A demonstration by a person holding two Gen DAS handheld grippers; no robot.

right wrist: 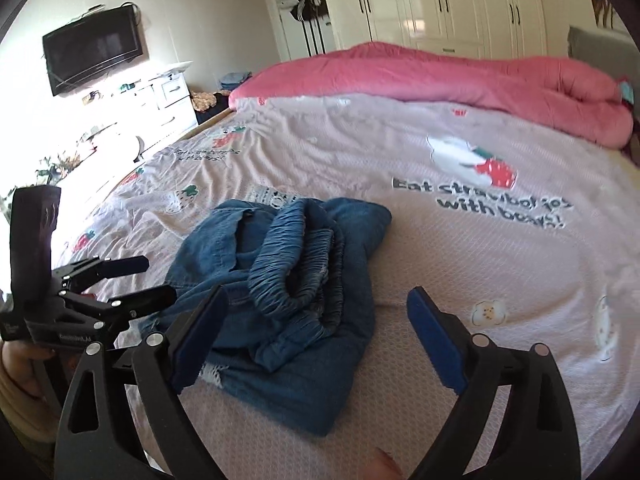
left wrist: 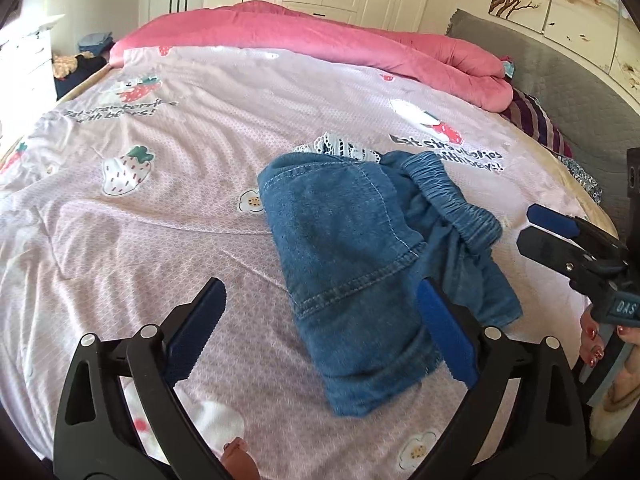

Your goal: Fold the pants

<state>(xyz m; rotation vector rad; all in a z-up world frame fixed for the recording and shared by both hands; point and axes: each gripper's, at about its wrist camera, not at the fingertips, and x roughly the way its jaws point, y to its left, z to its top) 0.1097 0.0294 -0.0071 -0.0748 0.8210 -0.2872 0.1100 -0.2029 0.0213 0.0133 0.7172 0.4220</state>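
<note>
Blue denim pants (left wrist: pixel 360 256) lie folded in a loose bundle on the pink printed bed sheet (left wrist: pixel 160 220), the elastic waistband (left wrist: pixel 452 196) bunched on top at the right. They also show in the right wrist view (right wrist: pixel 288 300). My left gripper (left wrist: pixel 320 320) is open and empty just before the bundle's near edge; it also shows in the right wrist view (right wrist: pixel 148 280). My right gripper (right wrist: pixel 316 340) is open and empty, hovering over the bundle's near side; it shows at the right edge of the left wrist view (left wrist: pixel 540 228).
A rolled pink duvet (left wrist: pixel 320 36) lies along the far side of the bed. Striped pillows (left wrist: pixel 536 120) and a grey headboard (left wrist: pixel 580 92) are at the right. White wardrobes (right wrist: pixel 440 0), a wall TV (right wrist: pixel 94 54) and white drawers (right wrist: pixel 168 96) stand beyond.
</note>
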